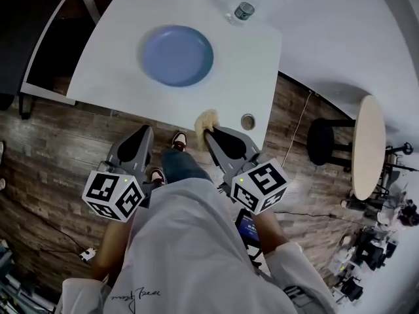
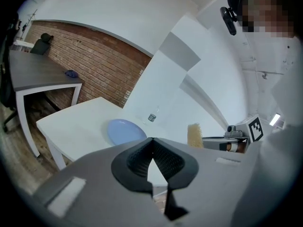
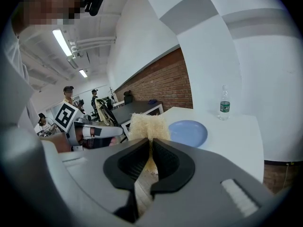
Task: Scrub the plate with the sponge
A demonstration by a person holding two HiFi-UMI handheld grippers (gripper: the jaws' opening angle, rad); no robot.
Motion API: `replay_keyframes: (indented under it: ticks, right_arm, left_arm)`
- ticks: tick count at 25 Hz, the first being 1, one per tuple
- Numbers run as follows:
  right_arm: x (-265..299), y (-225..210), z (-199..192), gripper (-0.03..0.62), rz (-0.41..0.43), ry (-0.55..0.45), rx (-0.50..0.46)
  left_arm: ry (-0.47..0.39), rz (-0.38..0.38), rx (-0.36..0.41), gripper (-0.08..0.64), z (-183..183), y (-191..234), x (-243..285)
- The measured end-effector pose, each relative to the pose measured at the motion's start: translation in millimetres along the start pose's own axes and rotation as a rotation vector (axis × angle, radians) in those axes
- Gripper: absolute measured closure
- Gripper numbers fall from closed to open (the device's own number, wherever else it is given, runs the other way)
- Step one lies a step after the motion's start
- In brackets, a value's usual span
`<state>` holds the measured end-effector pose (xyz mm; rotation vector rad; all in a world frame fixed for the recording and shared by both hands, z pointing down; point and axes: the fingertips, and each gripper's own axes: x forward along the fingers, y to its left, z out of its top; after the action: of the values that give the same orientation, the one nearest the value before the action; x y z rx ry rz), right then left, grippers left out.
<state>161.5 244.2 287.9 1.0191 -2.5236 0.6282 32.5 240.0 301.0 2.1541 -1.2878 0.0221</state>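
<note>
So far no scrubbing shows: the right gripper's fingers pinch the yellow sponge by the white bench's near edge, the left gripper's fingers are closed on nothing, and the blue plate sits mid-bench, untouched.

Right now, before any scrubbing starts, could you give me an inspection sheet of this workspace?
Surface: white table, no spills seen.
Job's things: blue plate lies flat on the table, nothing on it; yellow sponge is held at the table's near edge, apart from the plate.
Clutter: water bottle upright at the far edge; small round disc near the near corner.
Grippers: left gripper shut, empty; right gripper shut on the sponge.
Cables: thin cable on the floor beside the table.
Surroundings: wooden floor, brick wall, round side table.
</note>
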Motion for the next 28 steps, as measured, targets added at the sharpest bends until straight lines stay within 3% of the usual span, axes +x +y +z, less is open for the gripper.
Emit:
replay_keyframes:
  ticks: [7, 14, 20, 28]
  right_arm:
    - [21, -59, 21, 0.563, 0.025, 0.002, 0.019]
    - [37, -108, 33, 0.563, 0.024, -0.014, 0.052]
    - [43, -128, 29, 0.563, 0.009, -0.013, 0.107]
    - [62, -142, 33, 0.563, -0.028, -0.009, 0.143]
  left_arm:
    - [0.012, 0.046, -0.005, 0.552, 19, 6, 55]
    - [0.019, 0.155, 0.002, 0.552, 35, 33, 85]
    - [0.030, 0.215, 0.009, 0.552, 43, 50, 92]
    - [0.023, 0.213, 0.035, 0.554, 72, 80, 111]
